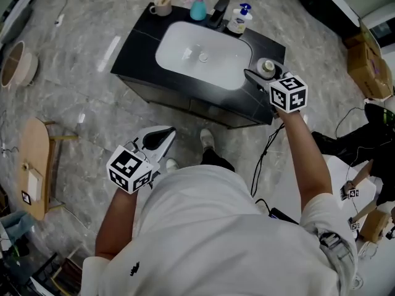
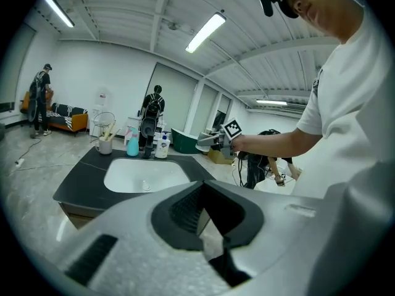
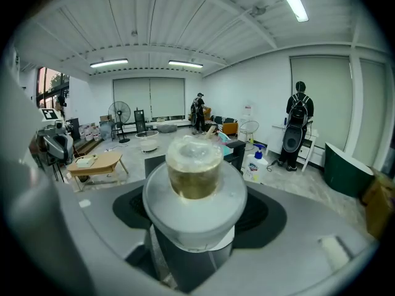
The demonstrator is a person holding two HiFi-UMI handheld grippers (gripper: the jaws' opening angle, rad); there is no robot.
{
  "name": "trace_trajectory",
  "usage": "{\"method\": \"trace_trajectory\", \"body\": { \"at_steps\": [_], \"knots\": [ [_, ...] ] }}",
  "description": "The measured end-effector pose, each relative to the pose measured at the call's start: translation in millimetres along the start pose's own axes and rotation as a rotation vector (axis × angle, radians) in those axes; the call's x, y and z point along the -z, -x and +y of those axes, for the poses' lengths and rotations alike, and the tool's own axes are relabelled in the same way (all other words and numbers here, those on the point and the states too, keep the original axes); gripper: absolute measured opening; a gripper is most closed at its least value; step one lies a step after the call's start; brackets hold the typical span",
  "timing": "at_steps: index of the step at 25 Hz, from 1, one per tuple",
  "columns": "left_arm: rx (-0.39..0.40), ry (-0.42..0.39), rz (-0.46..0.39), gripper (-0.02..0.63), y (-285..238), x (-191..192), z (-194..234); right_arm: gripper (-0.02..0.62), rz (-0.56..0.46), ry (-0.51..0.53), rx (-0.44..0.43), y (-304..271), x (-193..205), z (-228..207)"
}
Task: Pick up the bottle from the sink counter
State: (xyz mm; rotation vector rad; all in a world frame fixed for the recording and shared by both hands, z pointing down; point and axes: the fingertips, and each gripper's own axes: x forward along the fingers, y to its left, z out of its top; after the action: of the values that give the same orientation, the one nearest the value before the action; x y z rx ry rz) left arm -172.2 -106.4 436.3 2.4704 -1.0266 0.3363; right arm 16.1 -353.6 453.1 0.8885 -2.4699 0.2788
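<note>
grasp step: r. tool (image 1: 264,74) clamps bottle (image 3: 192,165) at table (image 1: 141,59) corner. next: lift straight up, w/o tilting. l. tool (image 2: 205,193) closed, empty.

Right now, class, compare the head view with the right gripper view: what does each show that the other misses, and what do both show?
Only the head view: the white basin in the dark counter, and the person's shoe on the floor.

Only the right gripper view: the ceiling lights, a floor fan and a person with a backpack.

Both: the bottle between the right hand-held gripper's jaws, the soap pump bottle, and the left hand-held gripper.
</note>
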Motion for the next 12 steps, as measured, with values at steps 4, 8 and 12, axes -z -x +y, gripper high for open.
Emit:
{"method": "trace_trajectory", "body": {
  "at_steps": [4,8,12],
  "knots": [
    [0.026,0.002,-0.001,0.006,21.1,16.6,-10.1,0.353,0.002,0.007,-0.012,19.1,-1.0,40.6],
    [0.039,-0.003,-0.002,0.006,42.5,31.4,-13.6,0.353,-0.008,0.013,-0.028,31.5,-4.0,80.5],
    [0.051,-0.004,-0.011,0.006,60.8,40.4,-19.9,0.353,-0.012,0.018,-0.039,44.8,-7.5,112.9]
  ]
}}
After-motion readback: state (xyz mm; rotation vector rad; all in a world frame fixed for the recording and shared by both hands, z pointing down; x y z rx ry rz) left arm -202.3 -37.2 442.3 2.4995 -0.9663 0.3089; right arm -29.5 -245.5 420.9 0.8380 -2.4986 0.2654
